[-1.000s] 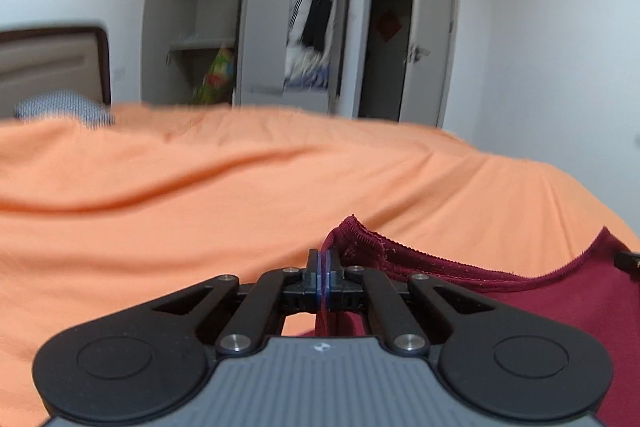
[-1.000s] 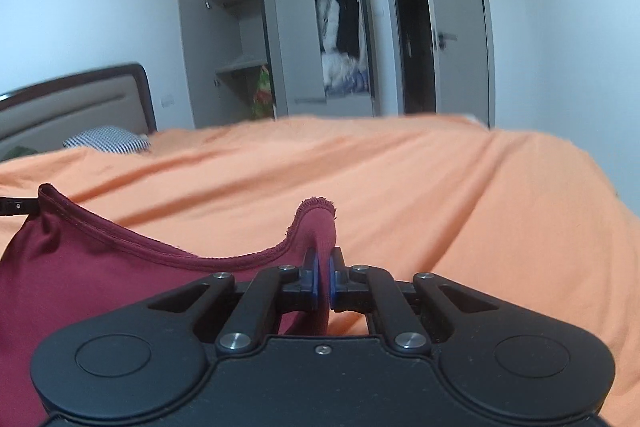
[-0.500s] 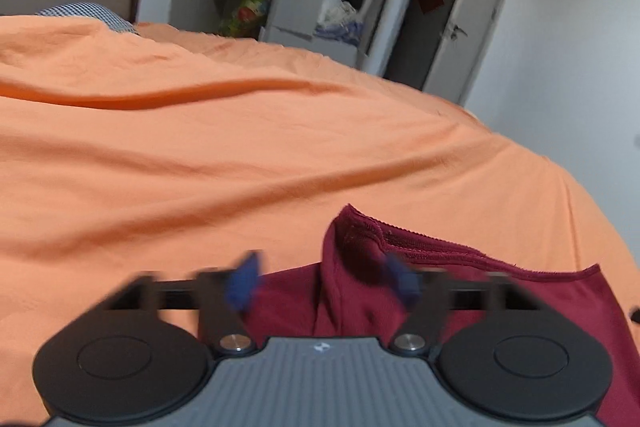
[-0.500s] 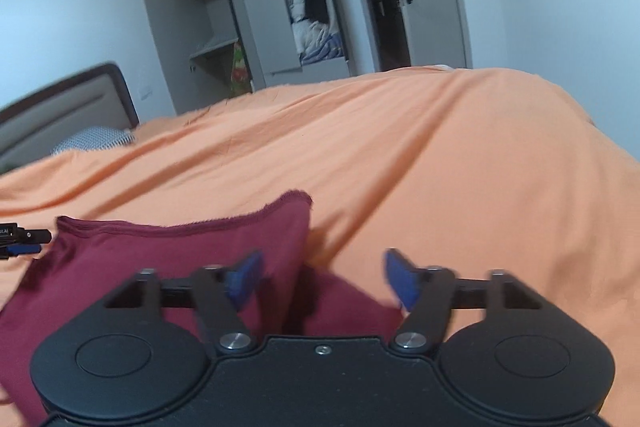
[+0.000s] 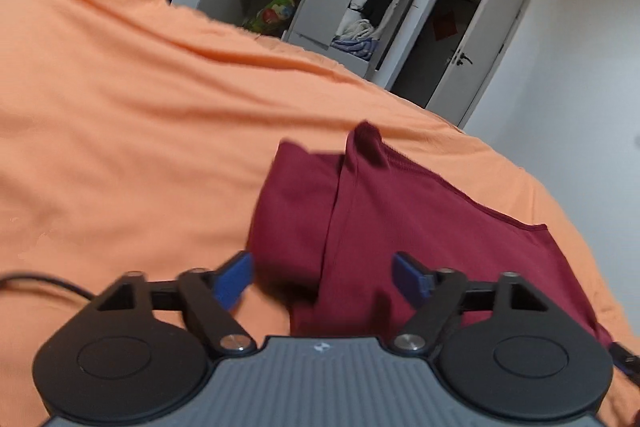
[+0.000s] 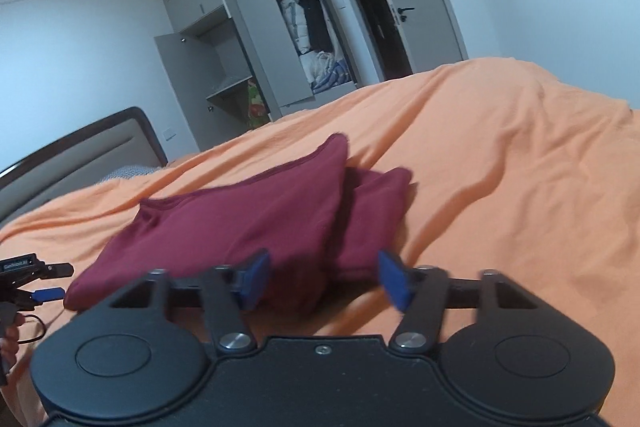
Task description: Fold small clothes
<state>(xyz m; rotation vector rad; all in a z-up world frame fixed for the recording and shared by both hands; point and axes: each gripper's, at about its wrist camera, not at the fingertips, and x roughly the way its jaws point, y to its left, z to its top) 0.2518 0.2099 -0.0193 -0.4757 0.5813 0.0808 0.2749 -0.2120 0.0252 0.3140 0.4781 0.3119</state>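
Matt maroon cloth garment [image 6: 256,219], orange cloth bedsheet [image 6: 500,163]

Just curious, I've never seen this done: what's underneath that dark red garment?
The dark red garment lies on an orange bedsheet, which shows all around it. Its top layer is folded over a lower red layer. Anything directly beneath the cloth is covered.

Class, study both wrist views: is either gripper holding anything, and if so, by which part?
Nothing is held. The left gripper and right gripper both stand open, and the dark red fabric garment lies loose on the orange bed sheet.
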